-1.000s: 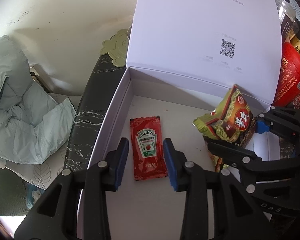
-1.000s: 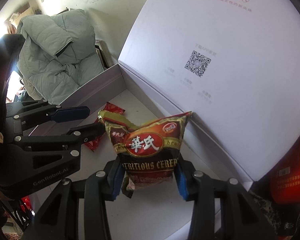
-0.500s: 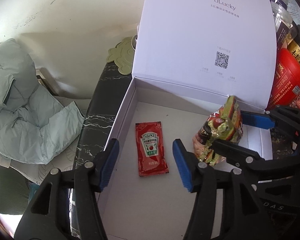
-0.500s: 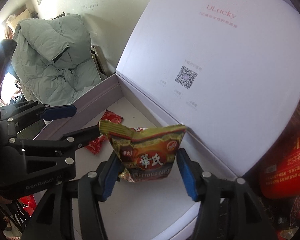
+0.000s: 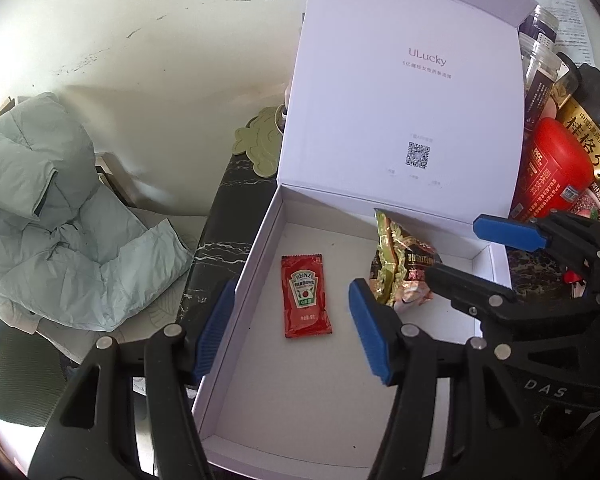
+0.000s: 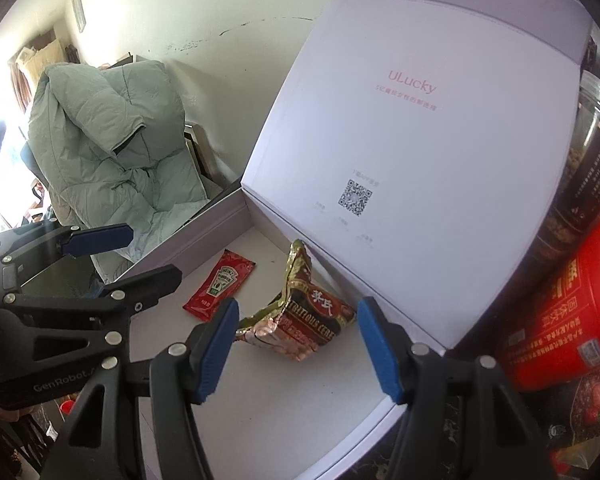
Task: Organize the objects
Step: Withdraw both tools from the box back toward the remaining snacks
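Note:
A white box [image 5: 236,364] stands open with its lid [image 5: 400,100] upright at the back. Flat on the box floor lies a red Heinz ketchup packet [image 5: 305,296] [image 6: 219,284]. To its right a gold and dark red cereal pouch [image 5: 400,264] [image 6: 308,316] lies tipped over near the lid. My left gripper [image 5: 292,300] hovers above the ketchup packet, jaws opening, nothing pressed between them. My right gripper [image 6: 298,312] hangs over the cereal pouch, jaws opening, pads clear of it. Each gripper also shows in the other's view, the right gripper [image 5: 484,256] and the left gripper [image 6: 140,256].
The box sits on a dark marbled table [image 5: 220,232]. A red canister [image 5: 556,176] [image 6: 572,312] and dark jars [image 6: 592,168] crowd its right side. A green coaster [image 5: 260,148] lies behind the box. A pale green padded jacket [image 5: 60,220] is heaped at the left.
Both grippers have risen and spread their jaws. The right one let go of the cereal pouch, which has tipped onto the box floor. The ketchup packet has not moved.

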The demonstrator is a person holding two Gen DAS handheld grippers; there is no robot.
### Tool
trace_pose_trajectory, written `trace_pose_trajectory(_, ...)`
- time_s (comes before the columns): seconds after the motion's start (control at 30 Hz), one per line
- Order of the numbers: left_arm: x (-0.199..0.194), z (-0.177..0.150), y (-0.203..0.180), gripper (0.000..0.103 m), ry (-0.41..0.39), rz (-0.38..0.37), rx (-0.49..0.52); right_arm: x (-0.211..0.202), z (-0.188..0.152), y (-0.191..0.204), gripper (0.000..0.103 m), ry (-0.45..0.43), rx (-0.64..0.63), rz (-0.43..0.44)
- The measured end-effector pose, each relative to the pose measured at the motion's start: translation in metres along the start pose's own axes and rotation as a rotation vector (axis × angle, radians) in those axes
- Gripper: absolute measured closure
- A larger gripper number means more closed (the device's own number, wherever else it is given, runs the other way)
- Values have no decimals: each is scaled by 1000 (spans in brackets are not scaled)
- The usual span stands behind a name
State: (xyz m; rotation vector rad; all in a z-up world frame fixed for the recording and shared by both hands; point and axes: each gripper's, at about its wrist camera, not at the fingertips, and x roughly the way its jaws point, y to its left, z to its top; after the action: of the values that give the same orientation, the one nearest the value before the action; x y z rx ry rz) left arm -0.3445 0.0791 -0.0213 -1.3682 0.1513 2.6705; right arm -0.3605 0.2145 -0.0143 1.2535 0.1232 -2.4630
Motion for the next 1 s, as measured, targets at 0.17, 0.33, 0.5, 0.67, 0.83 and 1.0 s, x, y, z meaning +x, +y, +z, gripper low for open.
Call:
trace_pose_trajectory(0.17,-22,0,-2,45,-48,38,7,-10,-5,-7,39,-13,73,12)
trace_pose_trajectory(0.33,-44,-5,-5,45,-68,26,-11,-37,-7,-8,37,-49,97,-18)
trace_pose_trajectory(0.5,-69,-11,-6,45,-95,17,-24,-69,-10,1,35,-86,74,-36)
trace_pose_trajectory(0.67,-104,-20,-5,45,-140,39,-35,-99,-16,12,34,-112,55,-45)
trace_pose_trajectory(0.83,-140,-32,0,44,-186,57,-48,-128,-24,29,34,-143,29,-50)
trace_pose_trajectory(1.0,-175,-47,5,40,-225,69,-61,-158,-33,50,32,-177,-2,-49)
